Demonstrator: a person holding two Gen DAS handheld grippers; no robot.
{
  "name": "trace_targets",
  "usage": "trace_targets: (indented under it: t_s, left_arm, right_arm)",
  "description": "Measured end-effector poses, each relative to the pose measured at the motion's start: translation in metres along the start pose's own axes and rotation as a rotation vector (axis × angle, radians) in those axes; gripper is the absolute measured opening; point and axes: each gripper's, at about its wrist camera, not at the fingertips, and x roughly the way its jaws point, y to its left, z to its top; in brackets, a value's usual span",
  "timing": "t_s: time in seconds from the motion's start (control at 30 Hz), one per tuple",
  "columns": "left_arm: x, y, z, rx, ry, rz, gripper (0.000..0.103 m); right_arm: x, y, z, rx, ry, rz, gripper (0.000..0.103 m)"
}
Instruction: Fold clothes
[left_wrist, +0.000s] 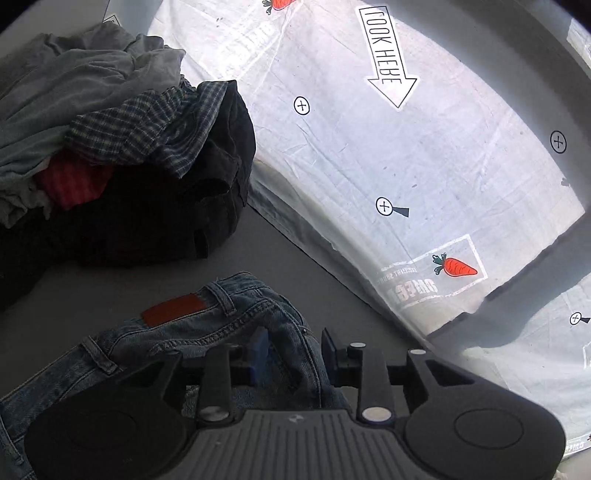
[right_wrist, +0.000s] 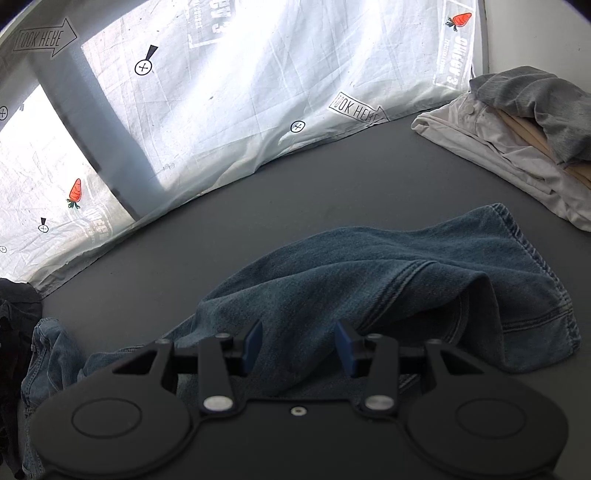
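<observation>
Ideally, the jeans (right_wrist: 388, 280) get spread flat on the grey bench (right_wrist: 258, 206) before any fold, so each grasp should take one edge only, not a bunched ridge. The left hand-held gripper (left_wrist: 295, 345) has its jaws spread on either side of a raised fold at the waistband, beside the brown patch (left_wrist: 173, 309); whether they pinch yet, I cannot tell. The right hand-held gripper (right_wrist: 298, 345) is spread, hovering over the rumpled leg, its hem lying beyond to the right.

- Jeans (right_wrist: 388, 266): blue denim, stitched seams, brown leather-look waistband patch (left_wrist: 173, 309).
- Table (right_wrist: 295, 192): matt grey, smooth.
- Sheet (left_wrist: 369, 147) behind table: creased white printed cloth.
</observation>
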Motion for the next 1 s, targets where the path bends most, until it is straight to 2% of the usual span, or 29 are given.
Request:
trace_targets:
  t_s: [0.07, 0.2, 0.27, 0.33, 0.43, 0.5, 0.63, 0.77, 0.87, 0.97, 1.0]
  left_arm:
    - [-0.006, 0.017, -0.019, -0.007, 0.069, 0.019, 0.034]
    - [-0.006, 0.047, -0.064, -0.006, 0.234, 0.070, 0.034]
    - [-0.002, 0.055, -0.090, -0.008, 0.334, 0.080, 0.034]
    - [0.000, 0.056, -0.112, 0.002, 0.401, 0.067, 0.034]
    - [0.005, 0.043, -0.130, 0.054, 0.437, 0.059, 0.035]
    - [0.008, 0.029, -0.136, 0.108, 0.430, 0.060, 0.043]
    - [0.017, 0.006, -0.136, 0.167, 0.454, 0.003, 0.045]
    - [0.027, -0.013, -0.145, 0.178, 0.535, -0.077, 0.044]
    - [0.025, -0.026, -0.160, 0.242, 0.582, -0.107, 0.043]
    - [0.019, -0.033, -0.182, 0.318, 0.686, -0.155, 0.043]
    - [0.013, -0.035, -0.188, 0.361, 0.665, -0.157, 0.045]
  right_arm:
    - [0.007, 0.006, 0.004, -0.043, 0.004, -0.008, 0.045]
    - [0.026, 0.017, 0.014, -0.054, 0.027, 0.055, 0.045]
    - [0.037, 0.029, 0.019, -0.089, 0.036, 0.065, 0.045]
    - [0.047, 0.040, 0.023, -0.112, 0.049, 0.076, 0.044]
    - [0.063, 0.054, 0.028, -0.126, 0.073, 0.104, 0.044]
    - [0.069, 0.061, 0.027, -0.131, 0.090, 0.109, 0.044]
    - [0.067, 0.064, 0.022, -0.128, 0.101, 0.130, 0.044]
    - [0.056, 0.056, 0.015, -0.089, 0.115, 0.134, 0.044]
    - [0.046, 0.049, 0.006, -0.053, 0.127, 0.141, 0.045]
    - [0.038, 0.045, -0.004, -0.035, 0.141, 0.155, 0.045]
    - [0.036, 0.045, -0.006, -0.028, 0.146, 0.163, 0.045]
